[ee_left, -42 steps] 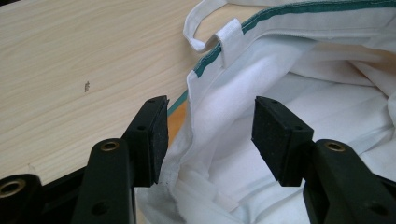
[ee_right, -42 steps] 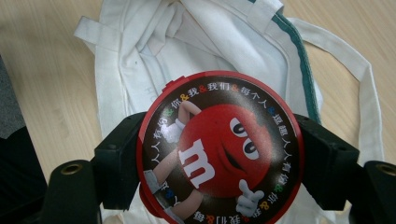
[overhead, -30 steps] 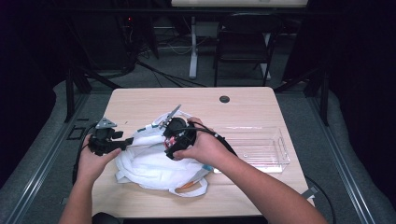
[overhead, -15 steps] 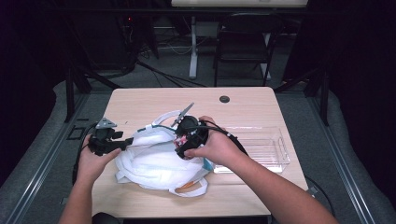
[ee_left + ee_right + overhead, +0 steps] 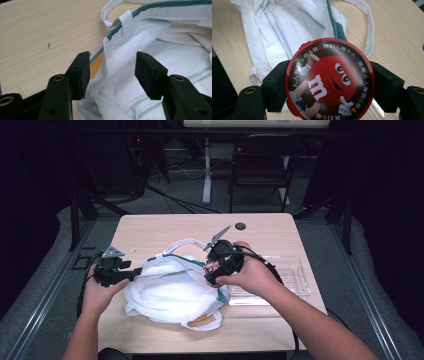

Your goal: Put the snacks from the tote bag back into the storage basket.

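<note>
A white cloth bag (image 5: 172,290) with green trim lies crumpled on the wooden table (image 5: 160,232). At the bag's left edge my left gripper (image 5: 136,271) stands open, with the bag's rim (image 5: 110,57) loose between its jaws (image 5: 111,75). Over the bag's right side, my right gripper (image 5: 216,266) is shut on a round red tin (image 5: 329,80) printed with a red candy character; its lid faces the camera between the two jaws (image 5: 329,87). The tin (image 5: 212,268) shows as a small red patch in the high view.
A clear plastic tray (image 5: 287,280) lies on the table right of the bag, under the right hand. Something orange (image 5: 202,318) peeks from under the bag's front edge. A dark cable hole (image 5: 240,226) sits near the far edge. A chair (image 5: 260,170) stands beyond the table.
My right gripper has carried the tin to the right, from over the bag's middle to its right side. The left gripper has stayed at the bag's left edge.
</note>
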Demonstrator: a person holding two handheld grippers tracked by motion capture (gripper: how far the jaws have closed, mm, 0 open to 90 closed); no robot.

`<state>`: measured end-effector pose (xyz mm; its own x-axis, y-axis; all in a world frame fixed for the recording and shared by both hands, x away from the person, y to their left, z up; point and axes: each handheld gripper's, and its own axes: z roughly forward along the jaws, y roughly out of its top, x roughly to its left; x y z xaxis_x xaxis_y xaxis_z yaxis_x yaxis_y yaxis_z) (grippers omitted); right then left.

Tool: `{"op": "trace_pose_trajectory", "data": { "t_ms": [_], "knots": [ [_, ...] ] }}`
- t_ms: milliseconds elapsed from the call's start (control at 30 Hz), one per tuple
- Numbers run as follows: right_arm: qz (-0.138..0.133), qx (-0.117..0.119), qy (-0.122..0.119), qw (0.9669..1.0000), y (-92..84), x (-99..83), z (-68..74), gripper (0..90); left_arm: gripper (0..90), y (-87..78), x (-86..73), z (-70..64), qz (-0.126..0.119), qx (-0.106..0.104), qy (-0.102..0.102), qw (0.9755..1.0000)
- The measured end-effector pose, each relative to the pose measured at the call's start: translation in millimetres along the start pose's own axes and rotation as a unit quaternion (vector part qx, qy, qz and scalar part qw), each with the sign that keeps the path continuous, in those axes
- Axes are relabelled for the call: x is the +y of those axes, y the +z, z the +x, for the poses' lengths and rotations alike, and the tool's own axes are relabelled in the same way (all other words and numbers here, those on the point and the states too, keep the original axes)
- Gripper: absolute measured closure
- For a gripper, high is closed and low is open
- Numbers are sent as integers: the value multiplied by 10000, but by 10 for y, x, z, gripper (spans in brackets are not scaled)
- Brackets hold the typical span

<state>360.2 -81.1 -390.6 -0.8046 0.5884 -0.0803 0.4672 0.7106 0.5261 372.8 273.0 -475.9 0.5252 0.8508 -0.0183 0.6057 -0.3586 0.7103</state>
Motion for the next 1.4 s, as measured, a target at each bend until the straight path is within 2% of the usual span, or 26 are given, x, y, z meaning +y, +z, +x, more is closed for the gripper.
{"op": "trace_pose_trajectory", "data": {
  "t_ms": [300, 767, 1133, 1400],
  "knots": [
    [54, -142, 215, 9997, -100, -185, -181, 247, 463, 9, -2, -1, 10, 16, 22, 10000],
    [129, -321, 343, 9988, -180, -327, -362, 247, 463, 19, -9, 1, -9, 41, 6, 10000],
    [114, -323, 404, 9986, -146, -424, -484, 247, 463, 19, -9, 5, 35, 1, 1, 10000],
    [141, -372, 490, 9980, -67, -493, -578, 247, 463, 31, -15, 4, 9, 52, 6, 10000]
  ]
}}
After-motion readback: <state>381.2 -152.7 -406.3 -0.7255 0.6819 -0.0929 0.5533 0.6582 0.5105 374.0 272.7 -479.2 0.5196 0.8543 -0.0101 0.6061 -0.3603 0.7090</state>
